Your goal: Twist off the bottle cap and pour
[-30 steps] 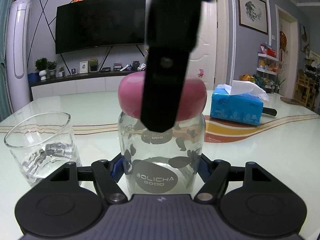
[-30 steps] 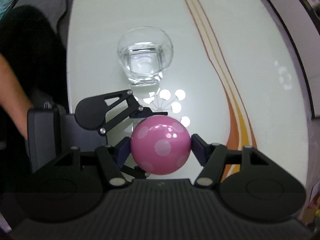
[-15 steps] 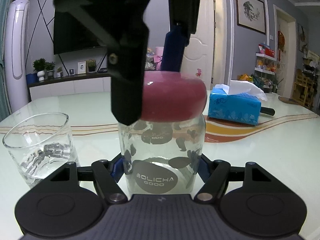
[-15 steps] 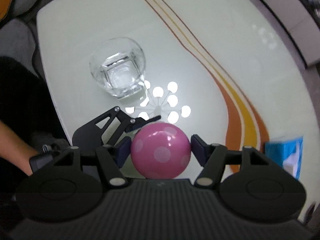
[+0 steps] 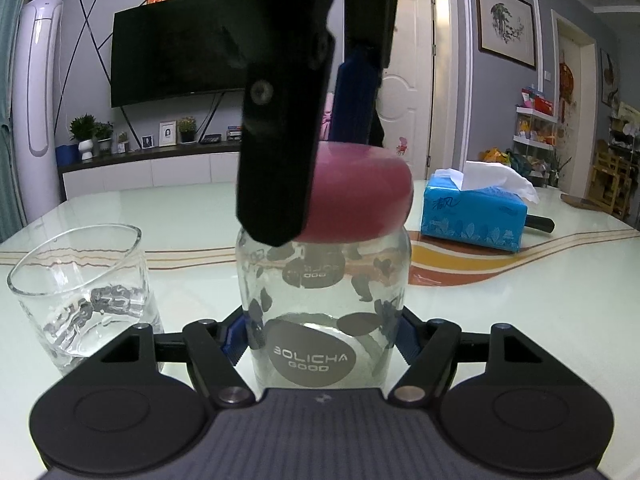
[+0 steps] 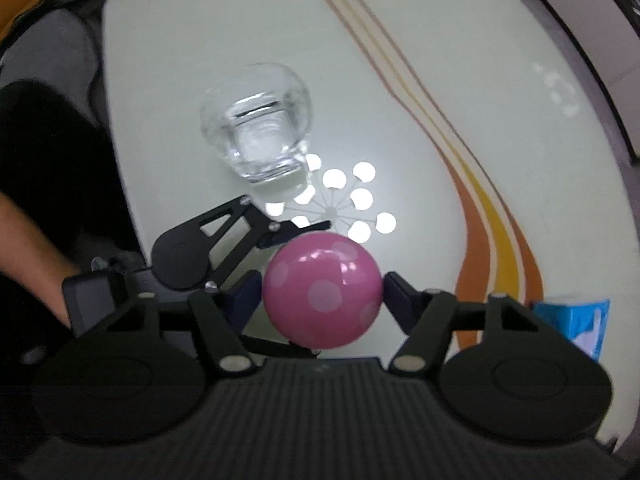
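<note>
A clear glass bottle (image 5: 324,304) with grey spots and a "BOLICHA GOOD" label stands upright on the table. My left gripper (image 5: 322,334) is shut on its lower body. Its pink dotted cap (image 5: 360,196) sits on top; it also shows from above in the right wrist view (image 6: 322,290). My right gripper (image 6: 322,294) comes down from above and is shut on the cap, one finger (image 5: 280,128) in front of it. A glass tumbler (image 5: 80,292) with a little water stands to the left of the bottle, also in the right wrist view (image 6: 258,140).
A blue tissue box (image 5: 476,212) lies to the back right, with a dark handle (image 5: 540,224) behind it. The pale glossy table (image 5: 520,300) has an orange and yellow curved stripe (image 6: 492,216). My left gripper shows beside the cap in the right wrist view (image 6: 200,248).
My right gripper has turned around the cap while gripping it: its finger has swung across the front of the cap, and the right wrist view has rotated. The bottle and left gripper stay still.
</note>
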Available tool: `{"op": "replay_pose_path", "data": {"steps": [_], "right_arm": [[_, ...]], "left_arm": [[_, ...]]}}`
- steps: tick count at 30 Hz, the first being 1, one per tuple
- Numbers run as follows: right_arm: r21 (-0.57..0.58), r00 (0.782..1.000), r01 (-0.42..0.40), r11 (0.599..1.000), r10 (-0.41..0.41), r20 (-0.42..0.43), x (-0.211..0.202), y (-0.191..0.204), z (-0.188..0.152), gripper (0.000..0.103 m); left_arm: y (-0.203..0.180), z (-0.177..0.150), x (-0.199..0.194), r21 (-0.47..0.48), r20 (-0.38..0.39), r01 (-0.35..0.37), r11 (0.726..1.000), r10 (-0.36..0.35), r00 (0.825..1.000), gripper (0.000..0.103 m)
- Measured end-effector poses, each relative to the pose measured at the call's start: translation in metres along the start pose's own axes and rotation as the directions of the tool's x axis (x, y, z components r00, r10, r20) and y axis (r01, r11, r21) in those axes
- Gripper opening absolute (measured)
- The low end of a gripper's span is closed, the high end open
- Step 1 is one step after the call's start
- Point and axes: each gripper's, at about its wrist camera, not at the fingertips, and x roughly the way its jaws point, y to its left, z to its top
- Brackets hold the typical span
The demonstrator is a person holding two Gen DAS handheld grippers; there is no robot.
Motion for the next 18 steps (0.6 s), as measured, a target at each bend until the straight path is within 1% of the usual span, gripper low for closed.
{"op": "replay_pose_path", "data": {"steps": [4, 9, 13, 16, 18], "right_arm": [[0.074, 0.999, 0.028, 0.997, -0.026, -0.019, 0.002, 0.002, 0.002, 0.065], [-0.006, 0.998, 0.064, 0.998, -0.064, -0.017, 0.001, 0.013, 0.004, 0.064], [-0.064, 0.998, 0.062, 0.996, -0.062, 0.008, -0.002, 0.014, -0.001, 0.064], [-0.159, 0.998, 0.06, 0.985, -0.059, 0.012, -0.003, 0.018, -0.006, 0.064], [-0.192, 0.999, 0.054, 0.98, -0.053, 0.01, -0.003, 0.017, -0.006, 0.064]], "left_arm": [[-0.002, 0.001, 0.001, 0.002, 0.001, -0.002, 1.0, 0.002, 1.0, 0.073], [-0.001, 0.001, 0.001, -0.009, 0.005, -0.005, 1.0, 0.005, 1.0, 0.073], [-0.001, 0.002, 0.003, -0.003, 0.004, 0.001, 1.0, -0.001, 1.0, 0.072], [-0.002, 0.001, 0.003, 0.005, 0.006, 0.006, 1.0, -0.007, 1.0, 0.072], [-0.003, 0.001, 0.003, 0.01, 0.006, 0.008, 1.0, -0.008, 1.0, 0.072]]}}
